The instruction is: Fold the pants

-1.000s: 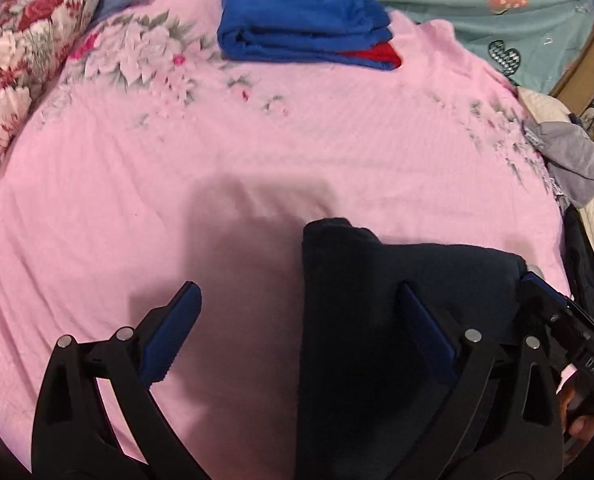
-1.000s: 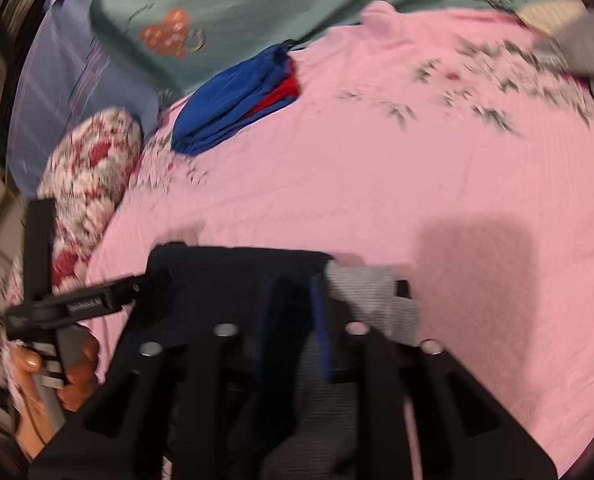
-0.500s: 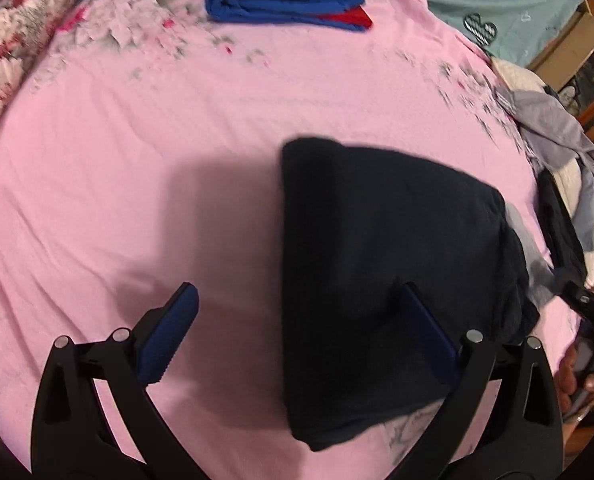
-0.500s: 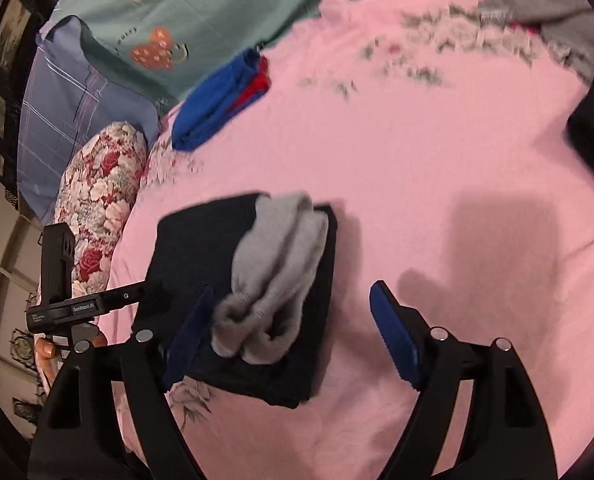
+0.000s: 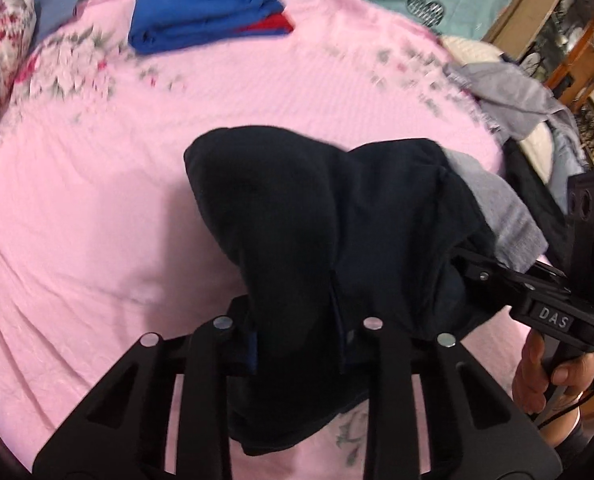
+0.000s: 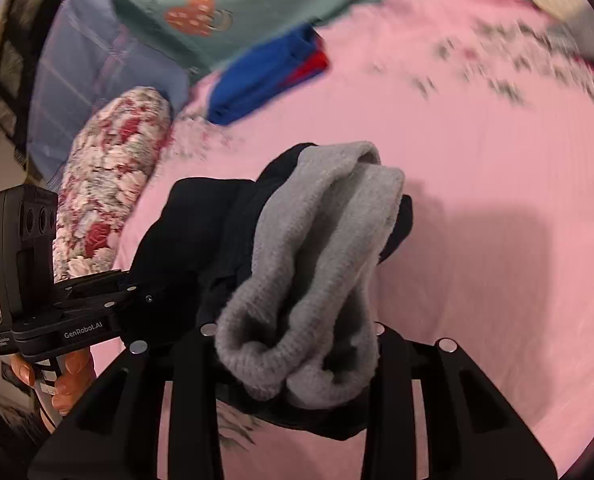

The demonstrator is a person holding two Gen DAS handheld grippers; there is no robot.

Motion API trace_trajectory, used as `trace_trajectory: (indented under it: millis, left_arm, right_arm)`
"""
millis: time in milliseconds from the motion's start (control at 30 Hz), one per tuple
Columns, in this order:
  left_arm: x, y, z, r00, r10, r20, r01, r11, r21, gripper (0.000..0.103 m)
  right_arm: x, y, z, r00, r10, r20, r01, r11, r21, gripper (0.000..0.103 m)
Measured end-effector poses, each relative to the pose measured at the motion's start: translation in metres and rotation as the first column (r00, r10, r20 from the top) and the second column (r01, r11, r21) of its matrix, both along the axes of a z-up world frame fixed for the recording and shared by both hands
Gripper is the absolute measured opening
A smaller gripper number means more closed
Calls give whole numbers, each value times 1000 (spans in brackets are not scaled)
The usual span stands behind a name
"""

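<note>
The folded dark navy pants (image 5: 297, 216) are bunched up just above the pink bedsheet (image 5: 97, 200). Their grey ribbed waistband (image 6: 321, 248) hangs over the right side of the bundle. My left gripper (image 5: 297, 332) is shut on the left edge of the dark cloth, its fingertips buried in fabric. My right gripper (image 6: 293, 360) is shut on the waistband end, with the grey cloth draped over its fingers. Each view shows the other gripper clamped on the opposite side: the right gripper (image 5: 497, 280) and the left gripper (image 6: 97, 308), both held by a hand.
A folded blue and red garment stack (image 5: 205, 24) lies at the far edge of the bed. A floral pillow (image 6: 113, 176) is on the left. Loose grey clothes (image 5: 509, 92) pile up at the right edge, with wooden furniture beyond.
Half a second ago both grippers stood open over the pants lying flat. Both have since shut on opposite sides, and the bundle is bunched and raised.
</note>
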State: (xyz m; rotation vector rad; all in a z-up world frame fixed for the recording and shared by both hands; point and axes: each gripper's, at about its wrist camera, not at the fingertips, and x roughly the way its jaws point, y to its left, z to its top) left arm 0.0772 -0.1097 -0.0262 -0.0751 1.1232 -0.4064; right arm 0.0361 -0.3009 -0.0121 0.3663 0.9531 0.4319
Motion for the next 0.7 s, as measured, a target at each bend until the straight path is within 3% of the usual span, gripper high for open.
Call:
trace_trajectory:
  millis: [200,300,400,500,600,667,700]
  left_arm:
    - [15,29,75,973,75,216,-64,996,-56,26]
    - [41,42,106,947,133,292,-115,990,-78,26]
    - [80,49,136,885,204,419,-188,979,-80,27]
    - [122,58,147,843,259,472,-243,965,-95,28]
    - [175,66,137,833,309,459,-290,950,-113,28]
    - [207,68,120,830,333,447,-321,941,-105,28]
    - [224,69,107,831,339,440,-336,938,-88,29]
  right_arm:
    - [33,30,80,965,43,258,-24,997,-75,34]
    - [66,49,113,908,68,414,-23,993,-113,34]
    - [114,65,134,839,71,540,5,990,-139,34]
    - [164,73,135,802,69,593,24,989,-148,34]
    - [212,81,118,781,74,620,48,983,-178,34]
    - [243,86,98,783,94,615,54,975,-216,35]
    - [259,88,86,800,96,592,55,971,-232,35]
